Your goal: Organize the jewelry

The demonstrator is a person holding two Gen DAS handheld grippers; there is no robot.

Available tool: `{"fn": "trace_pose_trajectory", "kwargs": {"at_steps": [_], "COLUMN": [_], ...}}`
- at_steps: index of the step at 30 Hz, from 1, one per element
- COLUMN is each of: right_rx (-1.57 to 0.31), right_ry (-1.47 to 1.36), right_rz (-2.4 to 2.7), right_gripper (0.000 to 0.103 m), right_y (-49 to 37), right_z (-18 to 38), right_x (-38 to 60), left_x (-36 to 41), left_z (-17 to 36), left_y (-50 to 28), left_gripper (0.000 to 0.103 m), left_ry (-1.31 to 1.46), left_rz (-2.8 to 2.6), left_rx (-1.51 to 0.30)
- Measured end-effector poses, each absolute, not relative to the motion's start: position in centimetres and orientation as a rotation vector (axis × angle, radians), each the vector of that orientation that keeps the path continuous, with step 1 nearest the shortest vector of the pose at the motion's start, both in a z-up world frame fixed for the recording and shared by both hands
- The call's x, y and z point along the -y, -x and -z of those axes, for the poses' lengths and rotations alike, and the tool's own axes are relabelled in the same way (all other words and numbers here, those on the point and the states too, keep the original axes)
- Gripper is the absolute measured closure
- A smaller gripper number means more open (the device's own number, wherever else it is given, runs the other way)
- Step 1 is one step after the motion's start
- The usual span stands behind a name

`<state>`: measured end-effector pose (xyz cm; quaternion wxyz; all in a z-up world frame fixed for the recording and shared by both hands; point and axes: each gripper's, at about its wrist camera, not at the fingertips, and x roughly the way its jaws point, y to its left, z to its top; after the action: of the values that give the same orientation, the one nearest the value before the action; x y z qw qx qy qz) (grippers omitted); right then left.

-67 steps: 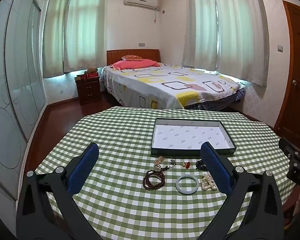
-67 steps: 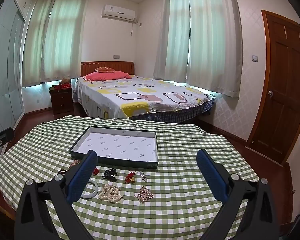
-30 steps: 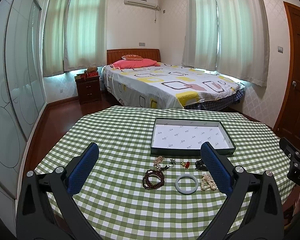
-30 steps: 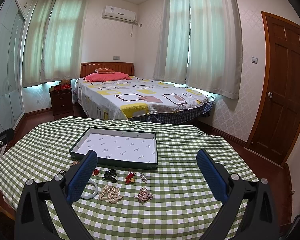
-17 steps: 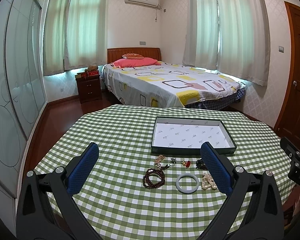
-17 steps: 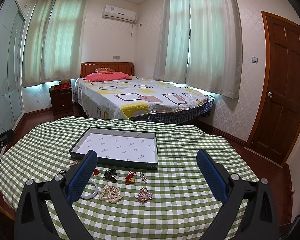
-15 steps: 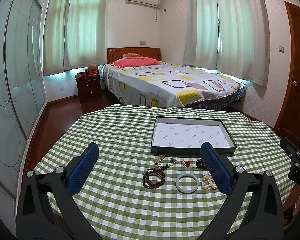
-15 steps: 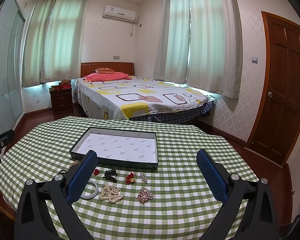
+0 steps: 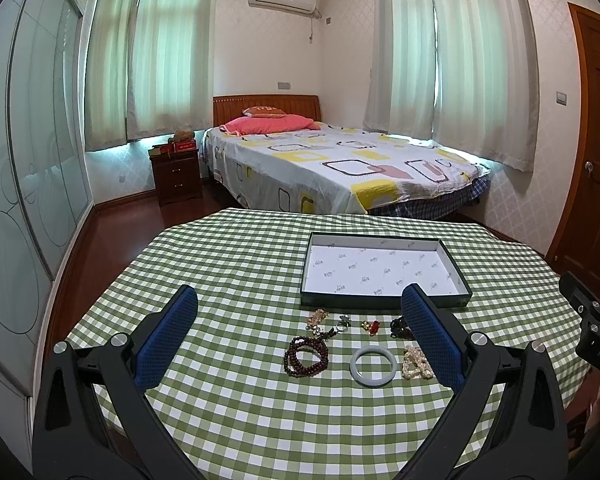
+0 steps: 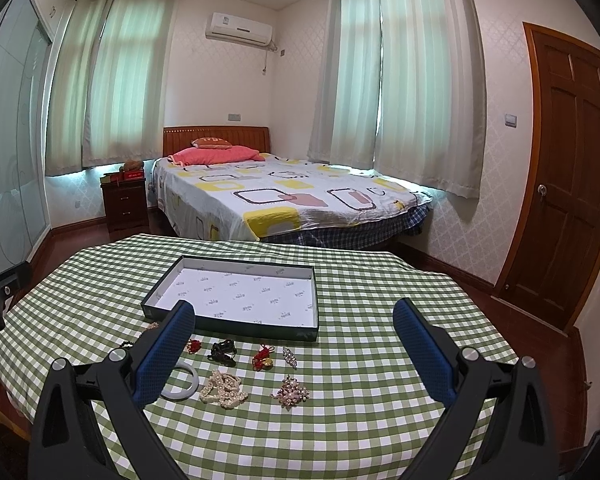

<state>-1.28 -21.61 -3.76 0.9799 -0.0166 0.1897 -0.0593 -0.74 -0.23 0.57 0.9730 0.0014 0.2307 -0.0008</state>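
A: How far along is the sorting?

B: Not begun, I'd judge; the tray [image 9: 384, 270] holds nothing, and every piece lies on the checked surface [image 9: 228, 280] just before it: dark bead bracelet [image 9: 306, 356], pale bangle [image 9: 374, 367], pearls [image 10: 223, 390], brooch [image 10: 291, 393].

A: And the jaws?

B: Left gripper [image 9: 300, 332] and right gripper [image 10: 294, 340] both gape wide, holding nothing; all pieces remain to move.

A table under a green-checked cloth [image 9: 236, 272] carries an open, shallow box [image 9: 384, 303] lined with white paper, beyond the fingertips. Nearer them lie dark wooden beads [image 9: 306, 356], a pale jade bangle [image 9: 373, 367], pearls [image 10: 223, 389], a red charm [image 10: 262, 358] and a sparkly brooch [image 10: 291, 392].
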Motion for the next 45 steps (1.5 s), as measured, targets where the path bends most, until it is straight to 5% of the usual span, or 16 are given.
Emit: {"fn": "trace_pose_trajectory", "kwargs": {"at_steps": [17,45], "right_rx": [-0.402,-0.758], "right_ry": [0.025,-0.051], "right_rz": [0.091,0.062], "right_gripper": [0.006,0.006], "right_y": [0.0,-9.6], "right_z": [5.0,19.3], "right_x": [21.7,24.7], "left_x": [0.1,0.3], "left_z": [0.6,19.0], "left_y": [-0.4,-15.5], "left_gripper": [0.004,0.004], "left_ry": [-0.017,-0.029], "left_rz": [-0.001,0.001], "left_rx": [-0.492,-0.966]}}
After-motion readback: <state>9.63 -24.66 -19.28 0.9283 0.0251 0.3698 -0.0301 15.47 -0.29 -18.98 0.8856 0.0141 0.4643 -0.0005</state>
